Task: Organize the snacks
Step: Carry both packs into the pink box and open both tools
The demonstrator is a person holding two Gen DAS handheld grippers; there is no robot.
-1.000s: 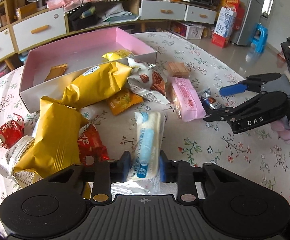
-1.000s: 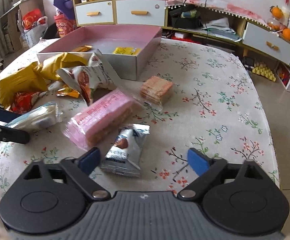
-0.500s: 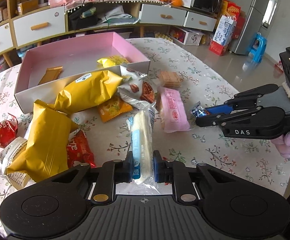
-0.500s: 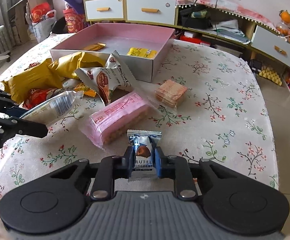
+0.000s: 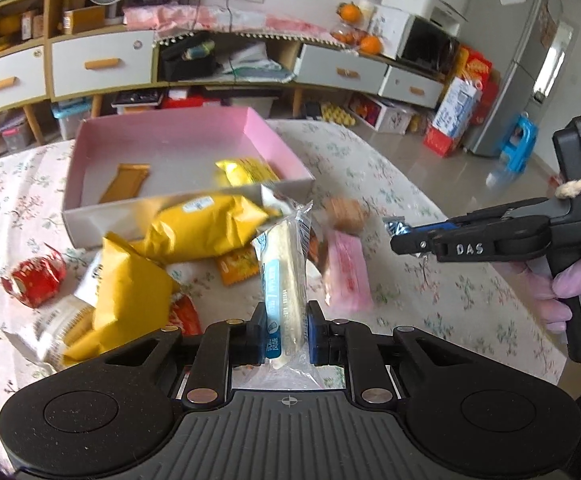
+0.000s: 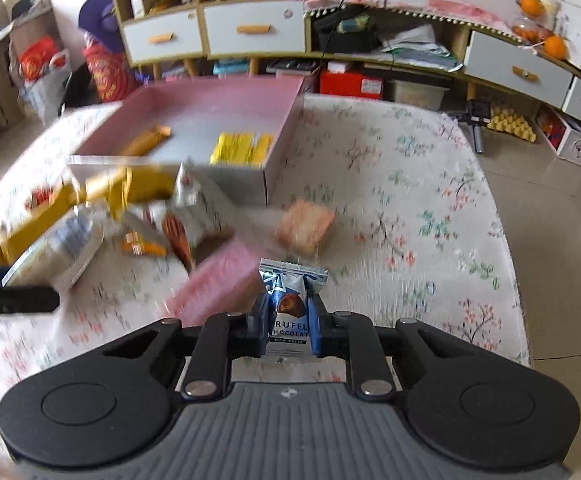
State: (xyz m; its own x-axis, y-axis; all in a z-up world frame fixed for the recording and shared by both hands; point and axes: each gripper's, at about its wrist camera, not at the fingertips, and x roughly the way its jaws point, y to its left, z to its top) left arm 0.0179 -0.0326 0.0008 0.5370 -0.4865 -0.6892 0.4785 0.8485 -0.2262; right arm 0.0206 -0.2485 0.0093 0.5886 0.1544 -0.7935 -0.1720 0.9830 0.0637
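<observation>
At the far left of the left wrist view a red wrapped sweet point(image 5: 34, 282) lies on the flowered tablecloth point(image 5: 442, 312), and beside it a white biscuit packet point(image 5: 56, 330) is half buried under a big yellow bag point(image 5: 130, 300), so its print cannot be read. A red packet point(image 5: 186, 316) peeks out below that bag, mostly covered. Behind them stands the pink box point(image 5: 78, 148), holding a thin brown bar point(image 5: 124, 182) and a small yellow packet point(image 5: 246, 172); a second yellow bag point(image 5: 202, 228) leans against its front wall and hides part of it. In the middle the left gripper point(image 5: 286, 330) is clamped on a long white and blue snack point(image 5: 284, 280), which stands lifted off the cloth and covers most of an orange packet point(image 5: 238, 266) and a nut packet behind it. Just right of it lie a pink wafer pack point(image 5: 348, 276) and a blurred square of crackers point(image 5: 344, 214). At the right the right gripper point(image 5: 400, 240), held by a pink gloved hand point(image 5: 558, 292), shows only a sliver of its load here. In the right wrist view the table is smeared by motion, yet its jaws, which have just been closing, pinch a small blue chocolate truffle packet point(image 6: 290, 304) raised above the cloth, its lower edge cut off by the tool.
</observation>
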